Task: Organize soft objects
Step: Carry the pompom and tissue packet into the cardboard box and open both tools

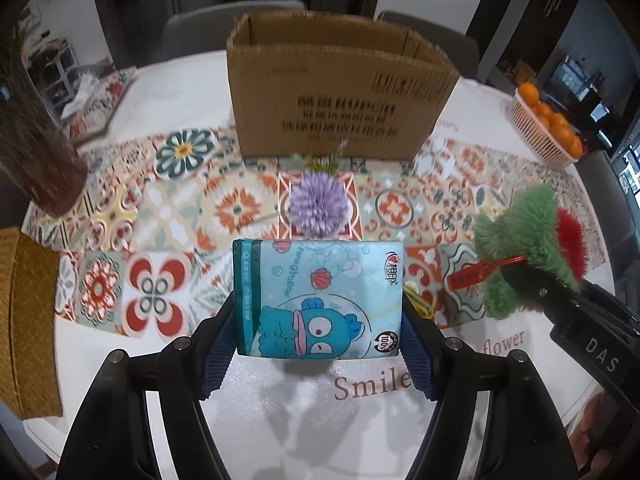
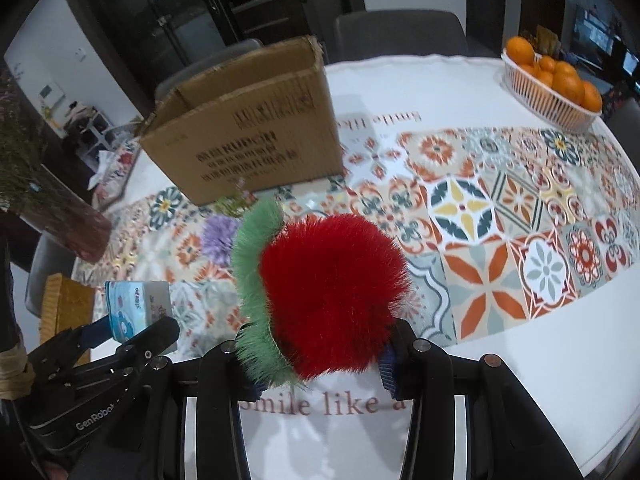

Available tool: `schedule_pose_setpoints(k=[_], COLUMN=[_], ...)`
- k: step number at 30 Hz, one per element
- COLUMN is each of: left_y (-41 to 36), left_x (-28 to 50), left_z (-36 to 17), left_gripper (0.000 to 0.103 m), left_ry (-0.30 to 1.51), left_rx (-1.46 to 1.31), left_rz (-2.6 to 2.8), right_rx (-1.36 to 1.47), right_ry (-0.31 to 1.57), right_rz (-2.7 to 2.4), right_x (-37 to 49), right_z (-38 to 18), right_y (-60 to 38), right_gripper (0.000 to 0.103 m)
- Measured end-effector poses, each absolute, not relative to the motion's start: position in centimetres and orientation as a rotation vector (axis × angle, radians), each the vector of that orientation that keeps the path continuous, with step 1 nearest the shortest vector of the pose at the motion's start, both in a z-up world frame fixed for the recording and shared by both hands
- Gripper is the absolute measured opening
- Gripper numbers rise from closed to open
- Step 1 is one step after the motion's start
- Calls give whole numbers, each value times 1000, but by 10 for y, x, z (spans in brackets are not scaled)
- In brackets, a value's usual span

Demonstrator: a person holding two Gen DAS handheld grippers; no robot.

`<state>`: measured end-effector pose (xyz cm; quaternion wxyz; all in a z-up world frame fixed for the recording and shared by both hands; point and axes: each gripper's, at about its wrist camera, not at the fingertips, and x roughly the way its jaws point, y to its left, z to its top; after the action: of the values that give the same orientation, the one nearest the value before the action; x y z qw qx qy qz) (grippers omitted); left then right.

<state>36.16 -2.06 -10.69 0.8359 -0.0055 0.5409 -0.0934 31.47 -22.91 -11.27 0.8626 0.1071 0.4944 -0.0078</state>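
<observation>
While the left gripper (image 1: 318, 320) clamps the tissue pack (image 1: 318, 298) flat, long axis toward the cardboard box (image 1: 336, 92), the right gripper (image 2: 320, 344) squeezes the plush toy (image 2: 324, 296).

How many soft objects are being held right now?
2: the tissue pack in the left hand-held gripper; the red-green plush in the right hand-held gripper.

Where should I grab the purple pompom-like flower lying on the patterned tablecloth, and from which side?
Judging from the views, take the purple pompom-like flower by its round, fluffy head, coming from above with fingers either side. The head is the bulkiest part; the thin green stem behind it runs toward the brown cardboard box, leaving little room there. Both grippers are full now.
</observation>
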Motion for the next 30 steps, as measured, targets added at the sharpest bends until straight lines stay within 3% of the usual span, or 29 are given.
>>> schedule_pose_setpoints(k=[30], left_y=[-2], left_x=[393], left_z=[-7], left_gripper=[72], left_ry=[853], left_rx=[59], left_rz=[-194], right_rx=[159], right_ry=[786], right_rz=[84], right_x=[350], right_z=[-20], right_y=[-197], right_gripper=[44])
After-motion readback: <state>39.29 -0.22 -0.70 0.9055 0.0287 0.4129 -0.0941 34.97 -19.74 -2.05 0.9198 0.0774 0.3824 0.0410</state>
